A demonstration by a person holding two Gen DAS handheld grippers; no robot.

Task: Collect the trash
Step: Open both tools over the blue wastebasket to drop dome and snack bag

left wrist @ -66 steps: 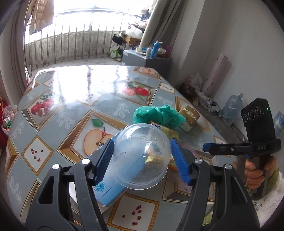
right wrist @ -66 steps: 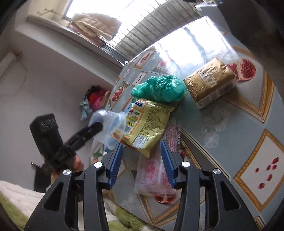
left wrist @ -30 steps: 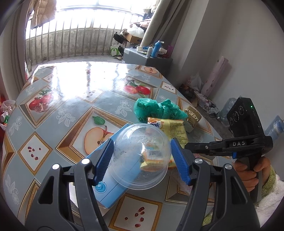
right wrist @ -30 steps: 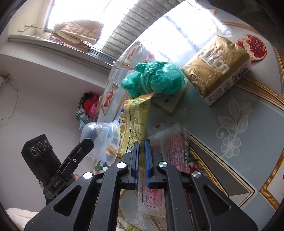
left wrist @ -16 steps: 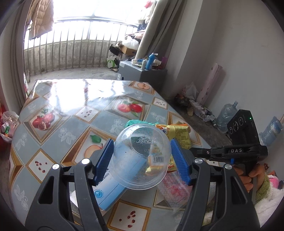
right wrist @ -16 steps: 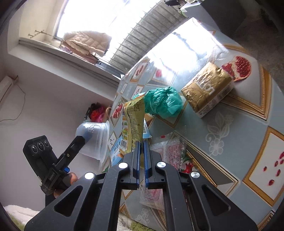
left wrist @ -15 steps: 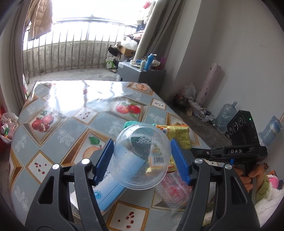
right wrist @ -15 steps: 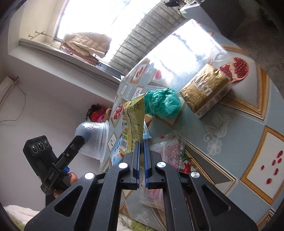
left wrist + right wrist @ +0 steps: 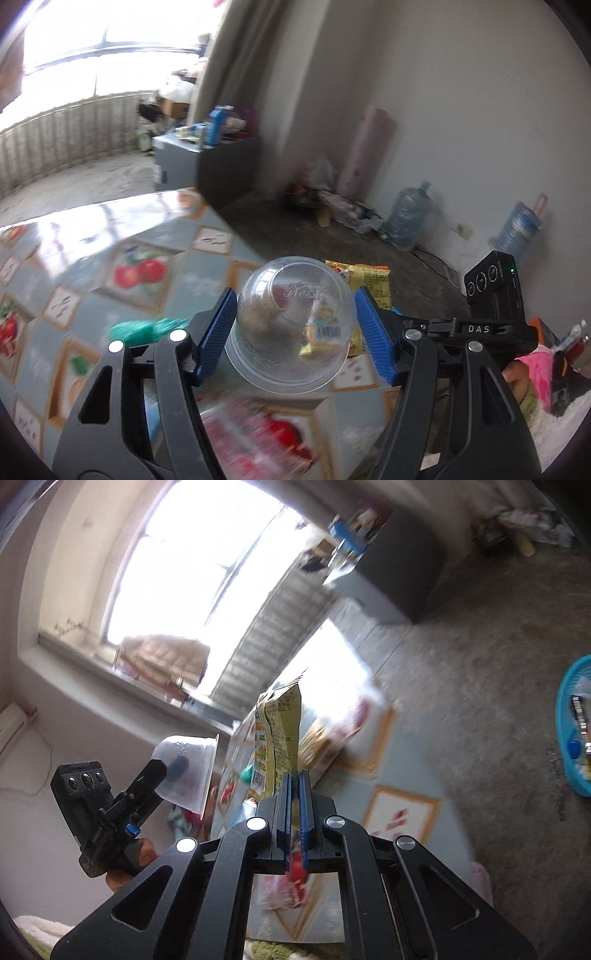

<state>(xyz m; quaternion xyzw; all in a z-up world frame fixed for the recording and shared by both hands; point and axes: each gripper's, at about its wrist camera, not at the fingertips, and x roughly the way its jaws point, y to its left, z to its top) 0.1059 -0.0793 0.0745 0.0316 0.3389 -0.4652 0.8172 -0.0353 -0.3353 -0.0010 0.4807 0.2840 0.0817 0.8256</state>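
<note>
Left wrist view: left gripper [image 9: 295, 325] clamps clear plastic cup [image 9: 295, 325] by its sides, base facing forward, lifted off fruit-print table [image 9: 122, 240].

Right wrist view: right gripper [image 9: 294, 782] pinches yellow snack packet [image 9: 279, 734], long axis pointing straight ahead, beyond table's edge; blue basket [image 9: 569, 738] lies far right of table, likely drop spot, right hand nearer.

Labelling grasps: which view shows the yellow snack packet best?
Right wrist: the yellow snack packet stands upright, pinched in the right hand-held gripper. Left wrist shows only its top behind the clear cup.

The yellow snack packet [image 9: 277, 734], earlier on the table [image 9: 207, 258], now seems lifted clear.
</note>
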